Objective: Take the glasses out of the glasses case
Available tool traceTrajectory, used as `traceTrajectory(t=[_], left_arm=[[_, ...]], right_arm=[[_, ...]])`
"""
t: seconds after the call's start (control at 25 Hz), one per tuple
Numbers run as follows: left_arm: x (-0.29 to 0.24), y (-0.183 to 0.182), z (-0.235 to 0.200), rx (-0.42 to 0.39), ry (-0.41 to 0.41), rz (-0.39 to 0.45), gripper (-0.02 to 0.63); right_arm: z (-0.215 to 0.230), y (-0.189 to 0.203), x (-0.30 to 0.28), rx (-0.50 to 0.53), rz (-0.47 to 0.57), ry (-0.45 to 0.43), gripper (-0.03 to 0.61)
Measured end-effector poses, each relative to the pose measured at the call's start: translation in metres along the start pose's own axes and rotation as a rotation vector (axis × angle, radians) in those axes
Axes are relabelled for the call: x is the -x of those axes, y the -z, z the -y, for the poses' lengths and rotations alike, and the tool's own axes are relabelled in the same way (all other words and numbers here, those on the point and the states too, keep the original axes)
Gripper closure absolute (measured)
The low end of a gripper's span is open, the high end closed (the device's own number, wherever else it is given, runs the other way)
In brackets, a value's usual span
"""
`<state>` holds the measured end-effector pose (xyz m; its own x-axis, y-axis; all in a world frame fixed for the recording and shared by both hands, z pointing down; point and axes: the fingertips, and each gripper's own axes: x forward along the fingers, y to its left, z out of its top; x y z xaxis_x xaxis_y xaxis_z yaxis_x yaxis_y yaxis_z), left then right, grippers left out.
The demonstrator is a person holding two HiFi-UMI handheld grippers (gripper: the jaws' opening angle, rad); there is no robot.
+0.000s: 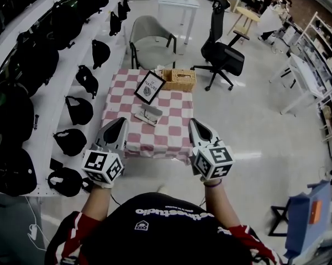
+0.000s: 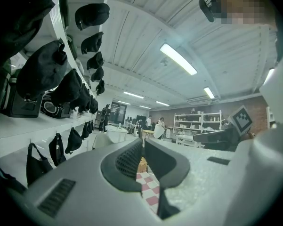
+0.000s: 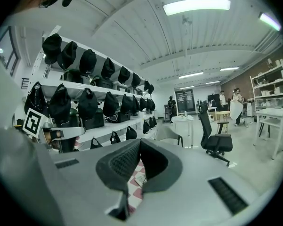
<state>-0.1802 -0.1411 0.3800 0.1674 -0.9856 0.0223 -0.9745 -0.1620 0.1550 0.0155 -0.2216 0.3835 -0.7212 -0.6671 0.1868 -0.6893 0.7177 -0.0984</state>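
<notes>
The counter (image 1: pixel 171 132) holds one glasses case (image 1: pixel 149 115), one framed sign (image 1: pixel 149 86), one wicker basket (image 1: pixel 179 79). The left tool (image 1: pixel 121 122) and right tool (image 1: pixel 193 123) are closed, empty.

In the head view we look steeply down from high above the tabletop (image 1: pixel 171 139), which sits mid-frame, with the left tongs (image 1: pixel 120 121) and right tongs (image 1: pixel 192 121) lower down. The left gripper view and right gripper view each ride close behind their own tongs and look out across the room. All three views share the tabletop and the bag shelves (image 1: pixel 49 93).
</notes>
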Motion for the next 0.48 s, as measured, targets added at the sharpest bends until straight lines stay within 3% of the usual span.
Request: traceTrajectory(t=[0.32, 0.48], left_arm=[[-0.007, 0.003, 0.006, -0.026, 0.014, -0.021, 0.603], [-0.015, 0.009, 0.014, -0.05, 0.042, -0.041, 0.547]], right_arm=[[0.003, -0.001, -0.008, -0.004, 0.0, -0.029, 0.575], [0.006, 0.0, -0.013, -0.006, -0.002, -0.043, 0.575]])
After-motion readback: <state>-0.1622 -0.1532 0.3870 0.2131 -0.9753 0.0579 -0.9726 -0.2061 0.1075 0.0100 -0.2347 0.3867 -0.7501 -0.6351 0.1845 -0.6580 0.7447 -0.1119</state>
